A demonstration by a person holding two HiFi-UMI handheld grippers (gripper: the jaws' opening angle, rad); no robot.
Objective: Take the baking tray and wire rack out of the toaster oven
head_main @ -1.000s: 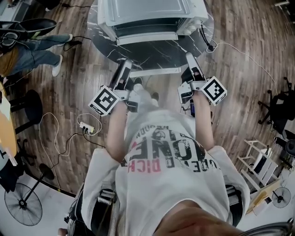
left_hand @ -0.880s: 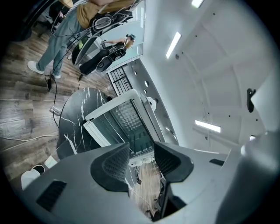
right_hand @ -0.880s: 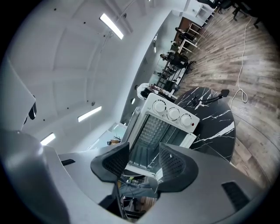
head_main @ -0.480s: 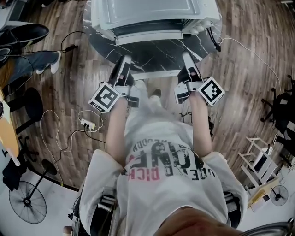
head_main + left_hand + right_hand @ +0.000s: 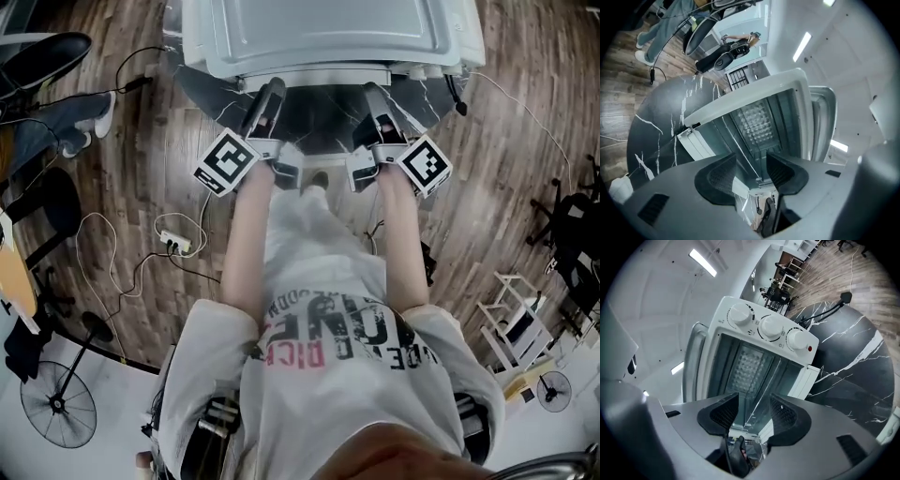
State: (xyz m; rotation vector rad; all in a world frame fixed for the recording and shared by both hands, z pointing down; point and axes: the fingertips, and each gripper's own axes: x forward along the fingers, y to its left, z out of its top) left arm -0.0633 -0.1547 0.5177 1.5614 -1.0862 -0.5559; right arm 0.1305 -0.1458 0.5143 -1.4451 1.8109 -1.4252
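— How many ovens are on there?

— Just one. A white toaster oven (image 5: 319,37) stands on the dark marbled round table (image 5: 202,89), set back a little from the near edge. Its door (image 5: 808,380) is dropped open toward the person. It has three knobs (image 5: 772,326) in a row down one side.

— And the grippers?

— Two. The left gripper (image 5: 752,157) and the right gripper (image 5: 753,399) sit side by side over the table's near edge, both pointing into the open mouth. Each has its jaws wide apart with nothing between the pads; only the cavity shows through the gap.

— The rack and the tray?

— One thin metal bar crosses the cavity low down, and that may be the front edge of the wire rack (image 5: 771,376), inside the oven. I can't make out the baking tray from here.
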